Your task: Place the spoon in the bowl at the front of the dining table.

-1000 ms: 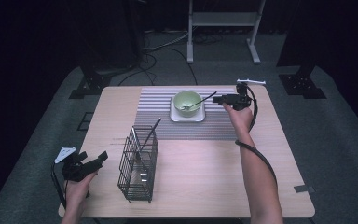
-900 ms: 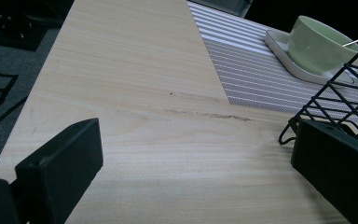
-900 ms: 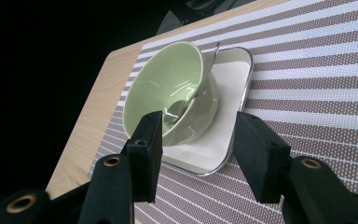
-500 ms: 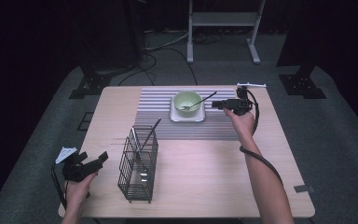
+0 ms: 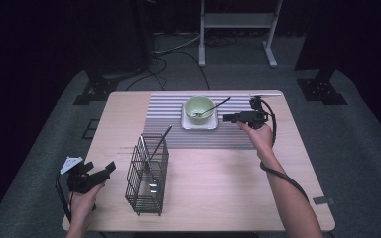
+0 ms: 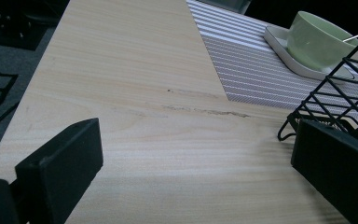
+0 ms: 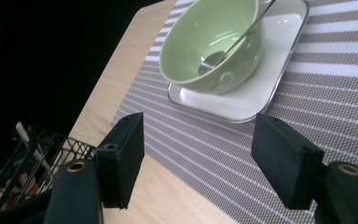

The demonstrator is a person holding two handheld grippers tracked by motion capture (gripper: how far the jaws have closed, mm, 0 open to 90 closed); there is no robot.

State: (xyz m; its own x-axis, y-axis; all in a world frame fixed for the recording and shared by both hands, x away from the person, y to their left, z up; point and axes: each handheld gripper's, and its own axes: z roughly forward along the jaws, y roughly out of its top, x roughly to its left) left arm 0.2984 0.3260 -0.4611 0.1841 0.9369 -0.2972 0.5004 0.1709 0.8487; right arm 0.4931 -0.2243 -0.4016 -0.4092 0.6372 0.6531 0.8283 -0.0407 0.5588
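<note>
From the high view, nearest me at about seven o'clock my left gripper sits low over the wooden table, jaws spread wide with only bare wood between them, and the black wire basket stands just beside it towards the centre. Farther out at about one o'clock my right gripper has its jaws parted and empty, having just been opening, and it points at the green bowl. That bowl rests on a white square plate on the striped placemat at twelve o'clock, with a spoon lying in it, handle over the rim toward my right gripper.
</note>
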